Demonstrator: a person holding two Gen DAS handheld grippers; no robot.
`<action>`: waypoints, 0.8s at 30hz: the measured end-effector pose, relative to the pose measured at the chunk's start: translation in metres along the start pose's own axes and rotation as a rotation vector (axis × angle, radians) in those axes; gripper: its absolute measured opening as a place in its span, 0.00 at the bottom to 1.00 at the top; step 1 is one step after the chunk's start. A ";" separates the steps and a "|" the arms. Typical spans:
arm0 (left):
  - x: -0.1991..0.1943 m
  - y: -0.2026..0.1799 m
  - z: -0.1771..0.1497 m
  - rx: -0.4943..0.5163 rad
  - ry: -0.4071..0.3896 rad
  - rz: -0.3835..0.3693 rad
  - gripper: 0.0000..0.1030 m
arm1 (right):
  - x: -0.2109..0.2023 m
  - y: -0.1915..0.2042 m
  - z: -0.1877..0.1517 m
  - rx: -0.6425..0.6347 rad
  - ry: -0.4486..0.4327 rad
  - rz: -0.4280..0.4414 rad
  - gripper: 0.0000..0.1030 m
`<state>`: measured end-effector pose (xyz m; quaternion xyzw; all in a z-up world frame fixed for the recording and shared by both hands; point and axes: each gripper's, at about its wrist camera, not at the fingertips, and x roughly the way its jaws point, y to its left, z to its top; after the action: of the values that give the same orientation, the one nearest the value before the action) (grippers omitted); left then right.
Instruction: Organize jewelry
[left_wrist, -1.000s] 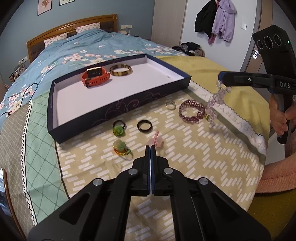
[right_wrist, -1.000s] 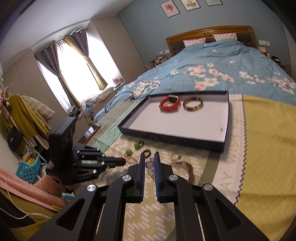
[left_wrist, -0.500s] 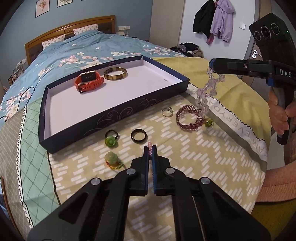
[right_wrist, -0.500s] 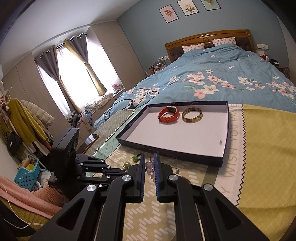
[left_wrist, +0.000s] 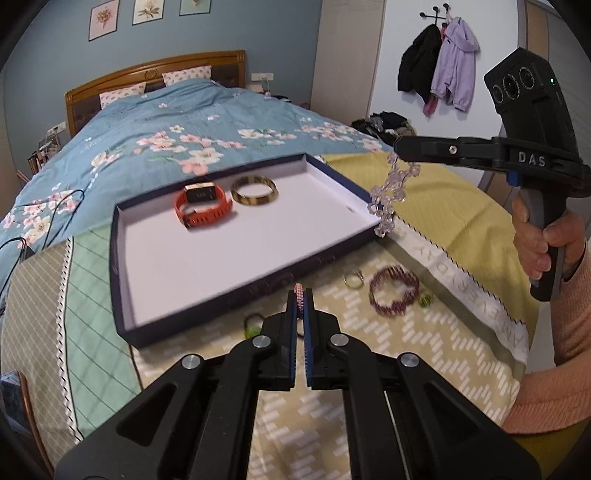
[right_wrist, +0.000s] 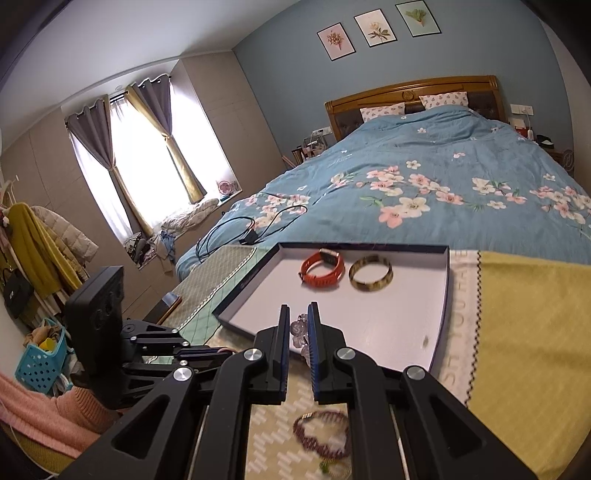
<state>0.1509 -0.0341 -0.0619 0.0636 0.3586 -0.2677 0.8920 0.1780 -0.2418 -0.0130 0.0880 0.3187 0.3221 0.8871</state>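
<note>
A shallow dark-blue tray (left_wrist: 236, 291) with a white floor lies on the bed and holds an orange watch (left_wrist: 203, 205) and a tortoiseshell bangle (left_wrist: 254, 190). My left gripper (left_wrist: 300, 295) is shut on a small pink beaded piece (left_wrist: 299, 300), held above the blanket just before the tray's near wall. My right gripper (right_wrist: 297, 314) is shut on a clear crystal bead bracelet (right_wrist: 300, 332); in the left wrist view the bracelet (left_wrist: 388, 199) dangles at the tray's right corner. The tray (right_wrist: 439, 332), watch (right_wrist: 322, 266) and bangle (right_wrist: 370, 273) also show in the right wrist view.
On the patterned blanket lie a maroon beaded bracelet (left_wrist: 393, 291), a metal ring (left_wrist: 352, 278), a small green bead (left_wrist: 424, 298) and a green-stone ring (left_wrist: 253, 325). A black cable (right_wrist: 240, 229) lies on the floral duvet. The bed's edge is at the right.
Both grippers have risen and moved toward the tray. The left has lifted the pink piece off the blanket. The right has carried the crystal bracelet up to the tray's right corner.
</note>
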 end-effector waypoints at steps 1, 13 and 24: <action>0.000 0.002 0.004 0.002 -0.009 0.010 0.03 | 0.003 0.000 0.003 -0.004 -0.001 -0.002 0.08; 0.011 0.021 0.037 0.009 -0.034 0.070 0.03 | 0.039 -0.006 0.023 -0.001 0.020 0.000 0.08; 0.022 0.034 0.050 -0.006 -0.044 0.105 0.03 | 0.061 -0.012 0.028 0.022 0.041 -0.009 0.08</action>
<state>0.2119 -0.0295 -0.0427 0.0735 0.3358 -0.2210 0.9127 0.2380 -0.2114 -0.0263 0.0898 0.3407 0.3161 0.8809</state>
